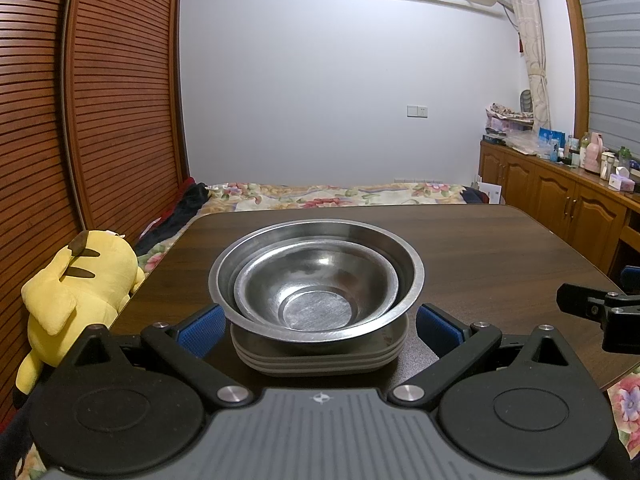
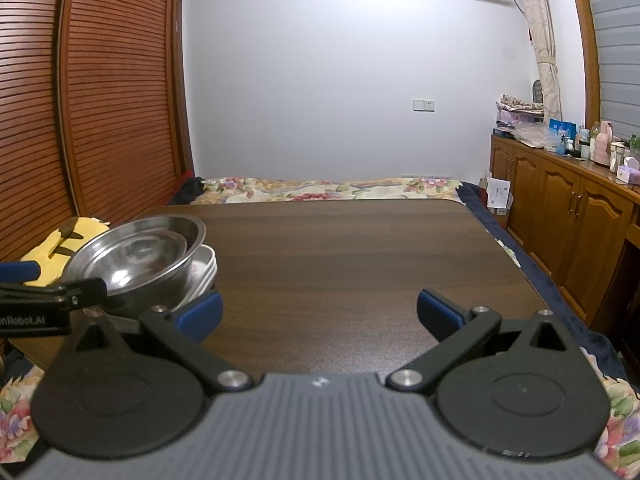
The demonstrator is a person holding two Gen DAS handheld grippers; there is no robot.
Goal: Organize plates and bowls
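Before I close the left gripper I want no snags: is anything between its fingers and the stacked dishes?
Nothing visible. The left gripper is open, its blue pads either side of the plates under the nested bowls, with only bare table in the gaps.

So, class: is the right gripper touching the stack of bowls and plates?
Cannot tell. In the right wrist view the right gripper is open, but its left finger overlaps the stack, hiding any gap.
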